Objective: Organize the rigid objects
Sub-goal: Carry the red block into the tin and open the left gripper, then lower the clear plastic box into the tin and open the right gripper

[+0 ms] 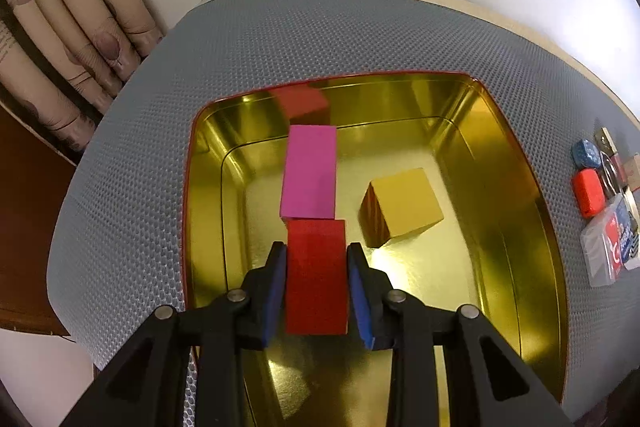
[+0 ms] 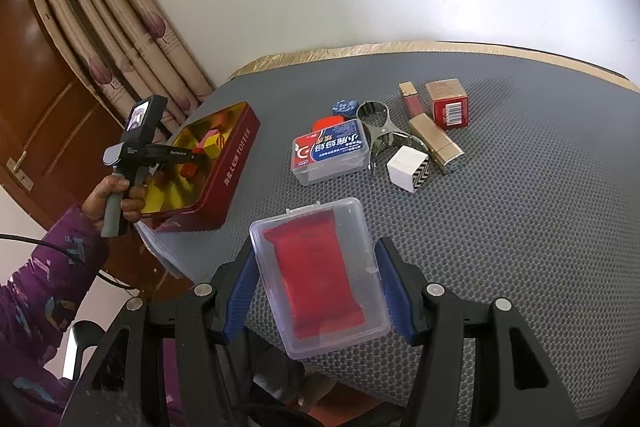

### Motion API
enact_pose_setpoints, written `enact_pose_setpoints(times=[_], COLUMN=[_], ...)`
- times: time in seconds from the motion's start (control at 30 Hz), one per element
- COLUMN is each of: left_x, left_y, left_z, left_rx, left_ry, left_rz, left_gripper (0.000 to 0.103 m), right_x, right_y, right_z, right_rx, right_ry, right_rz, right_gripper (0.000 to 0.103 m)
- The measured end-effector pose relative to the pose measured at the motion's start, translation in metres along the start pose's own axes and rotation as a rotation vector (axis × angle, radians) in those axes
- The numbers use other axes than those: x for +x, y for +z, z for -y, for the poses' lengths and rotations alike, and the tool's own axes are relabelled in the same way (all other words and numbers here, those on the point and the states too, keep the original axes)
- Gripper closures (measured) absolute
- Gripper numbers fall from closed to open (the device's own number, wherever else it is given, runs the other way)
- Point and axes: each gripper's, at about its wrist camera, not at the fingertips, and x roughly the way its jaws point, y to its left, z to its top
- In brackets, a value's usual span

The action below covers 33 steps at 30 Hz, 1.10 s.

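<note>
Fingers (image 1: pixel 276 283) of the left gripper (image 1: pixel 317 251) clamped a red block (image 1: pixel 316 275) inside the gold-lined tin (image 1: pixel 516 163), touching the pink block's (image 1: pixel 310 171) near end, a yellow cube (image 1: pixel 404 207) close beside. Right gripper (image 2: pixel 316 247) pads pinched a clear plastic case (image 2: pixel 320 275) above the grey mat (image 2: pixel 520 227).

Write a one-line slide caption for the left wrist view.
Left claw shut on a red block inside the gold-lined tin, just behind a pink block and beside a yellow cube.
</note>
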Motion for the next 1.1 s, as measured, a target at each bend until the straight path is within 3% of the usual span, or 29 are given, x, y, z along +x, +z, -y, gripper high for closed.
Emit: enact_pose_setpoints(times=[0.27,0.47,0.67,0.9,1.1], left_x=[-0.01,-0.046,-0.086,-0.109,-0.116], left_y=[-0.001,-0.023,-0.07,-0.126,-0.13], left_z=[-0.012,-0.015,-0.026,-0.03,-0.03], left_rx=[-0.054,-0.147,-0.294,-0.367,-0.354], left_ry=[-0.058,-0.094,-0.118,-0.004,0.063], left_rz=[-0.01,0.063,0.155,0.232,0.291], left_gripper=[0.072,0.072,0.072,0.071,0.069], right_x=[0.003,0.014,0.042,0.116,0.201], right_y=[0.0,0.009,0.042,0.103,0.148], right_z=[-0.005,-0.016,-0.057,-0.128,-0.178], right_rx=[-0.007,-0.019,-0.11,-0.213,-0.334], right_ry=[0.008,0.045,0.128,0.261,0.224], right_rz=[-0.008,-0.022,-0.036,-0.097,-0.164], right_gripper=[0.048,0.048,0.048,0.048,0.048])
